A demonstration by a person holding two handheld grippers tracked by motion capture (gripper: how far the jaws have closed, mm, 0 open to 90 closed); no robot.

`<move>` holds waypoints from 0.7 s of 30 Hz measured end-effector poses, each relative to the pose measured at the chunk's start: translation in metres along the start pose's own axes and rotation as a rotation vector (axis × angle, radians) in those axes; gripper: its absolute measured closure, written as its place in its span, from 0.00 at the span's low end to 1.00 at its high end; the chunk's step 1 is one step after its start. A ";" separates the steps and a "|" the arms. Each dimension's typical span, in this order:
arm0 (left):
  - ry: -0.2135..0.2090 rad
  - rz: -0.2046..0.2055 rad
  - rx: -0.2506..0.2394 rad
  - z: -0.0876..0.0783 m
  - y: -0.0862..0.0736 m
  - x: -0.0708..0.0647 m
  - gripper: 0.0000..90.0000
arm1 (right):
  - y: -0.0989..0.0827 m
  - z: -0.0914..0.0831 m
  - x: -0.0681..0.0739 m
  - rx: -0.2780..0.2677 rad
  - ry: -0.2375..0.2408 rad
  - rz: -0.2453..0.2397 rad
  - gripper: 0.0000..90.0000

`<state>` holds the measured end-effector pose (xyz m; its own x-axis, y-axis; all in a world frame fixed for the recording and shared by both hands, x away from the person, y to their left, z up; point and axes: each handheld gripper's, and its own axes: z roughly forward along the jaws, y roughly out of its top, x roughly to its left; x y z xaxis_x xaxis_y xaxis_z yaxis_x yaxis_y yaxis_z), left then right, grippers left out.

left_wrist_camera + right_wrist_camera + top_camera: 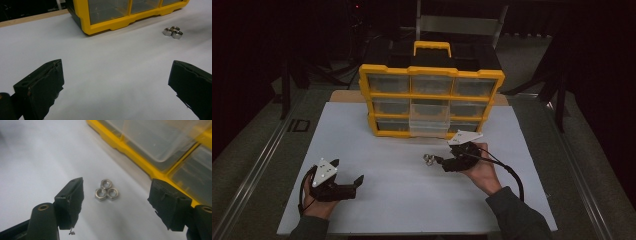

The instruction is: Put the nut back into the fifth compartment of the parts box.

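Three steel nuts [106, 190] lie clustered and touching on the white table [412, 200], just in front of the yellow organizer [432, 100]. The right gripper [439, 161] points at them, jaws wide and empty; one drawer [429, 122] apparently protrudes. The left gripper [354, 182] rests well apart, likewise wide open and empty.

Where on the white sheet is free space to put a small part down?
The widest bare patch lies between the left gripper and the nuts, in front of the yellow organizer. The sheet's left side is bare too. It is crowded around the right gripper and the pulled-out drawer.
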<state>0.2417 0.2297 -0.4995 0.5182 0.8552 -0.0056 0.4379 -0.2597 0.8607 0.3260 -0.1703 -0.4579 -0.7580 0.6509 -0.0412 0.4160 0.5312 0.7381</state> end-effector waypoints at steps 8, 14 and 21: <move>0.000 0.000 0.000 0.000 0.000 0.000 0.01 | -0.003 0.013 0.009 0.033 0.025 -0.029 0.31; 0.000 -0.001 -0.002 0.000 0.000 0.000 0.01 | -0.005 0.025 0.015 0.059 0.046 -0.058 0.31; -0.001 0.000 -0.001 0.000 0.000 0.000 0.01 | -0.008 0.040 0.020 0.085 0.071 -0.081 0.31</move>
<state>0.2416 0.2299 -0.4994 0.5186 0.8550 -0.0062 0.4374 -0.2590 0.8612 0.3272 -0.1400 -0.4914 -0.8232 0.5657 -0.0481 0.3911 0.6264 0.6743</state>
